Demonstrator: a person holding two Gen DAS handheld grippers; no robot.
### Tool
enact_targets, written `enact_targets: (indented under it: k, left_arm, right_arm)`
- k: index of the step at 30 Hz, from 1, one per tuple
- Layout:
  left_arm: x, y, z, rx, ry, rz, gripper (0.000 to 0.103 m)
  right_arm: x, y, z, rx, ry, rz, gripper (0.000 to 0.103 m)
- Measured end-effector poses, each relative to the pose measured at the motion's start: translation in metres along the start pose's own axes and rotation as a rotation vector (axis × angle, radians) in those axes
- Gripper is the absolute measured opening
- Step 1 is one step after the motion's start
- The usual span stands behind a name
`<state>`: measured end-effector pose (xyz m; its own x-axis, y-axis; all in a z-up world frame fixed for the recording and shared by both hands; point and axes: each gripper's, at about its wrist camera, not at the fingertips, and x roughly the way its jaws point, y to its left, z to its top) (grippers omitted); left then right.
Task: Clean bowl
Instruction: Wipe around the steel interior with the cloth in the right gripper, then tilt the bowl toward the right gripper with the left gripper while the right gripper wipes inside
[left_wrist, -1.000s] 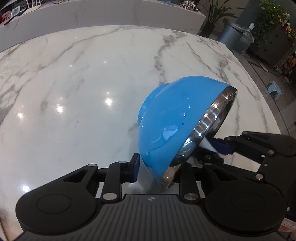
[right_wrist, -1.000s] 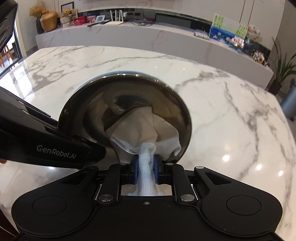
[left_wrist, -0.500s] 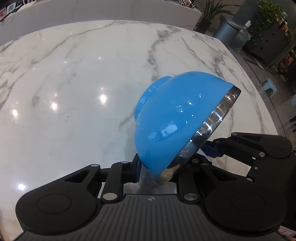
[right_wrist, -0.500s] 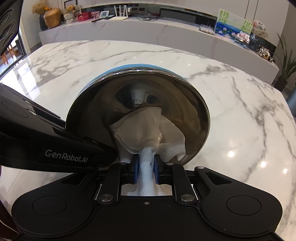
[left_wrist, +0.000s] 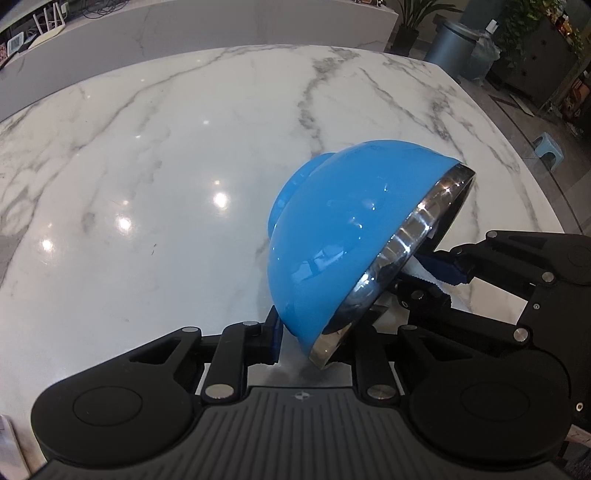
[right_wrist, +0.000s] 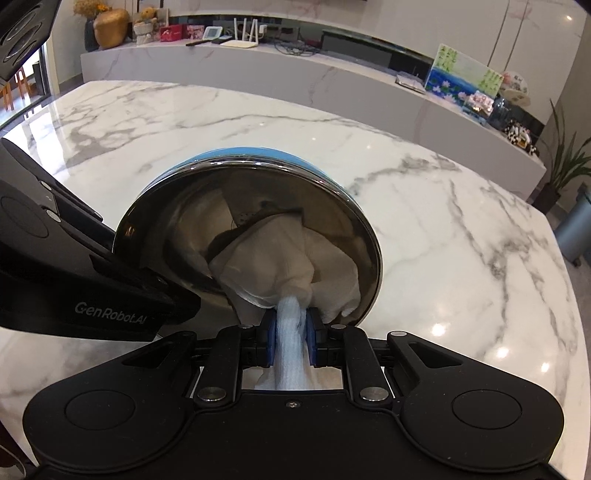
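Note:
A bowl (left_wrist: 347, 236), blue outside and shiny steel inside, is tipped on its side over the marble table (left_wrist: 147, 166). My left gripper (left_wrist: 314, 339) is shut on the bowl's lower rim. In the right wrist view the bowl's steel inside (right_wrist: 177, 229) faces me, with a crumpled white cloth (right_wrist: 280, 258) pressed into it. My right gripper (right_wrist: 290, 336) is shut on the cloth's twisted tail between its blue pads. From the left wrist view the right gripper (left_wrist: 439, 273) reaches into the bowl's mouth from the right.
The table's right edge (left_wrist: 524, 147) drops to the floor, where a grey bin (left_wrist: 454, 48) and a small blue stool (left_wrist: 548, 146) stand. A long marble counter (right_wrist: 258, 74) with small items runs behind the table. The left gripper's black body (right_wrist: 74, 273) fills the left of the right wrist view.
The bowl's mouth has tilted a little between frames. The cloth has shifted inside it, now bunched higher and toward the middle. Both grips stay as they were.

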<state>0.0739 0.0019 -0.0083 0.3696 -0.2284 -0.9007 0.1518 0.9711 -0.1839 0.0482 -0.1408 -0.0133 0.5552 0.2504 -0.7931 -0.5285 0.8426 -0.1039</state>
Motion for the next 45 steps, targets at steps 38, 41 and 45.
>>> enact_targets:
  k: [38,41,45]
  left_arm:
    - [-0.001,0.023,0.014,-0.139,-0.043,-0.007,0.014]
    - [0.0,0.024,0.015,-0.126,-0.033,-0.009,0.015]
    - [0.003,0.03,0.017,-0.133,-0.018,-0.035,0.015]
  right_arm:
    - [-0.013,-0.021,0.019,0.089,-0.092,0.024,0.014]
    - [-0.007,-0.022,0.025,0.096,-0.083,0.027,0.014]
    - [0.003,-0.021,0.029,0.111,-0.064,0.031,0.014]
